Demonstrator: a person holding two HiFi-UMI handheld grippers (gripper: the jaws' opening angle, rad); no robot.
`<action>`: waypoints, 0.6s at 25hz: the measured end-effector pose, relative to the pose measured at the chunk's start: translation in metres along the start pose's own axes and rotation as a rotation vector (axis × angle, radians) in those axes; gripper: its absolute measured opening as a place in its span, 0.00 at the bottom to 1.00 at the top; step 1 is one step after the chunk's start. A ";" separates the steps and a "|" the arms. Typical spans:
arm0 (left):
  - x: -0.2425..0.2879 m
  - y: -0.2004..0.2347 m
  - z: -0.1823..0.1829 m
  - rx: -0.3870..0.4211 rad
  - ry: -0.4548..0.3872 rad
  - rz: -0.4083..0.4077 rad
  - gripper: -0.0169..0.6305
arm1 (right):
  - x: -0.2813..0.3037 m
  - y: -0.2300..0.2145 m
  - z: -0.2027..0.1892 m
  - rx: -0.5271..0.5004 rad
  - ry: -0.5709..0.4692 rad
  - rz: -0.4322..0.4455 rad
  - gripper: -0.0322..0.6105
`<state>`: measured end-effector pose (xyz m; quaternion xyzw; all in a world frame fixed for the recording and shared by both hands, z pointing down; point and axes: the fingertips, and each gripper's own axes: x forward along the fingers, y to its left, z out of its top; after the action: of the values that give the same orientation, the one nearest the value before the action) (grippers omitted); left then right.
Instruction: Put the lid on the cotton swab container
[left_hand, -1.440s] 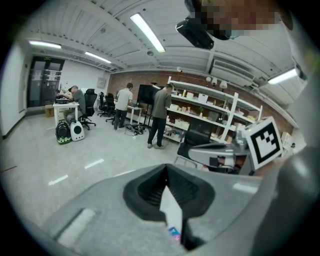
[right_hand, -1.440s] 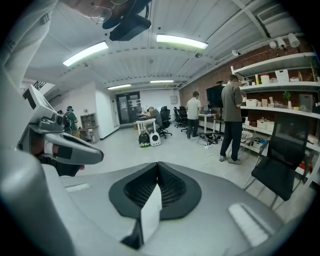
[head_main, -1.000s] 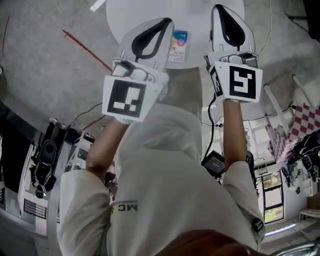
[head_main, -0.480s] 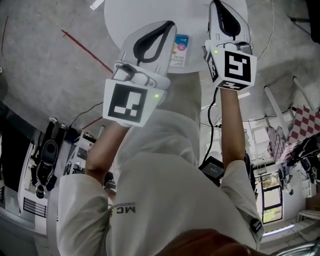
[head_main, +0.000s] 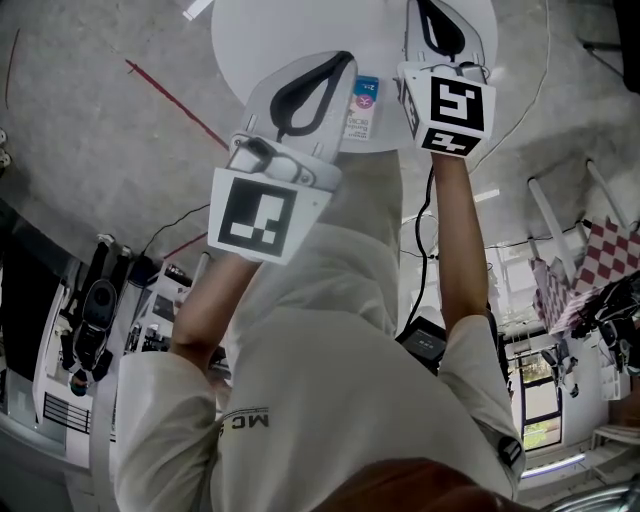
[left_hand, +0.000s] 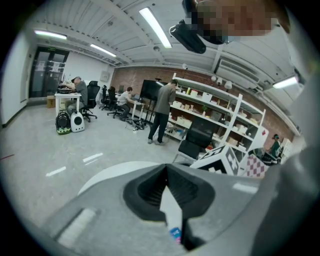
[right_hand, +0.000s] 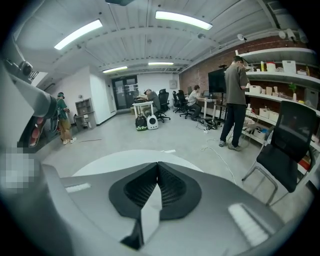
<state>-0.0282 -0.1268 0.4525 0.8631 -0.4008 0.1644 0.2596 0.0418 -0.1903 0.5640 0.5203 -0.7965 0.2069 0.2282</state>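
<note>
The cotton swab container (head_main: 362, 108), a small pack with a blue top and pink print, lies on the round white table (head_main: 300, 30) between my two grippers. My left gripper (head_main: 338, 60) hovers just left of it, its tips together and nothing held. In the left gripper view its tips (left_hand: 166, 168) meet, and a blue corner of the container (left_hand: 175, 233) shows through the gap below them. My right gripper (head_main: 430, 12) is to the right and further over the table. Its jaws (right_hand: 158, 164) are also shut and empty. No lid is in view.
Grey concrete floor with a red line (head_main: 170, 95) surrounds the table. A black office chair (right_hand: 287, 150) stands to the right. Shelves (left_hand: 220, 107) and a standing person (right_hand: 235, 102) are further back. Cables (right_hand: 220, 155) lie on the floor.
Both grippers have moved forward over the table, the right one further than the left. The marker cube of the right gripper now sits right beside the container.
</note>
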 end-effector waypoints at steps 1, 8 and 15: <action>0.000 0.000 0.000 0.000 0.000 0.001 0.03 | 0.002 0.000 -0.001 0.002 0.005 0.000 0.05; 0.001 0.002 -0.001 -0.005 0.008 0.001 0.03 | 0.018 -0.003 -0.012 0.000 0.049 -0.002 0.05; 0.004 0.000 0.000 -0.009 0.009 -0.003 0.03 | 0.019 -0.003 -0.013 -0.010 0.047 -0.023 0.05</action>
<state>-0.0263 -0.1291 0.4544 0.8616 -0.3992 0.1662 0.2656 0.0398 -0.1982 0.5857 0.5232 -0.7859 0.2123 0.2519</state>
